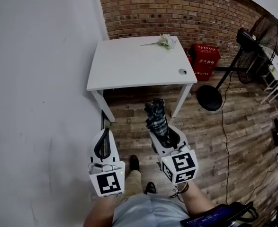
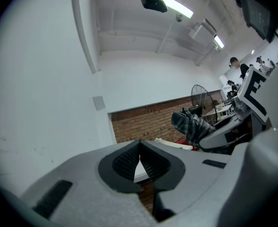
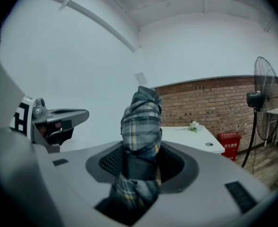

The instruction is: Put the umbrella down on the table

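Both grippers sit low in the head view, side by side above the person's legs, pointing toward the white bench point(image 1: 129, 65) at upper centre. The right gripper point(image 1: 164, 137), at lower centre-right, has its jaws clamped on a folded plaid umbrella point(image 1: 156, 118). The umbrella juts forward from the pads over the wooden floor point(image 1: 214, 131), short of the bench's front edge. The left gripper point(image 1: 103, 141), at lower centre-left, has its jaws closed together with nothing between them.
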Motion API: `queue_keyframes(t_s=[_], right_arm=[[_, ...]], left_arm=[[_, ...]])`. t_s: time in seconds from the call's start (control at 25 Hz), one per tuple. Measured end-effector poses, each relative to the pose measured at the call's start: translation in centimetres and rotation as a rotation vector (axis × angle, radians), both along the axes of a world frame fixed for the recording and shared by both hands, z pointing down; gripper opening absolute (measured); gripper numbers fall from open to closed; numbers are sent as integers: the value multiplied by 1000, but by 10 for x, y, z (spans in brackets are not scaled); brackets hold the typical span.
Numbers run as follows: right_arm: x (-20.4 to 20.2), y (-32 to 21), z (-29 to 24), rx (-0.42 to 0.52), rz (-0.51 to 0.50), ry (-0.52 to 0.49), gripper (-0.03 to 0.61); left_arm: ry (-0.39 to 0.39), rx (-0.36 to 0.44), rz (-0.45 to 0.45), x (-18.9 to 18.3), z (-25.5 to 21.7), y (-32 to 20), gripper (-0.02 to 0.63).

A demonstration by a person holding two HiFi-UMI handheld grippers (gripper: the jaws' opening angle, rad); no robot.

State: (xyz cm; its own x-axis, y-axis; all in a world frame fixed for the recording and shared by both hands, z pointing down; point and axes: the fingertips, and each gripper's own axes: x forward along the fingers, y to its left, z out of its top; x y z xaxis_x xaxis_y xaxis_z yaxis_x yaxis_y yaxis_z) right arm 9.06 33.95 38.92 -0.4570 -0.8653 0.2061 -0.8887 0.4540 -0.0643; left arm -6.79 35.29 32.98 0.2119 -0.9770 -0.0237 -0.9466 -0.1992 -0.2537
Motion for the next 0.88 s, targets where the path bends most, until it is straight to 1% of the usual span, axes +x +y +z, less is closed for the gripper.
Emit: queue_keyframes(t_s=[0.16,0.36,0.52,0.72,0.88], right_arm=[[-10,-34,11,-17,0,5,196],[-29,-89,29,-44,-7,4,196],[-47,-136,29,-41,-12,8,196],[-66,-188,21,-25,-4,22,196],[-73,-219,10,7,8,37,196]], left_arm=[[7,-6,0,-11,8,-36,6],[8,-30,-2,-32,22,-94,6],[15,-38,2,-48,24,-143,6],[25,-25,18,-65,18,-196,6],[38,9,33,-74,10,-226,6]])
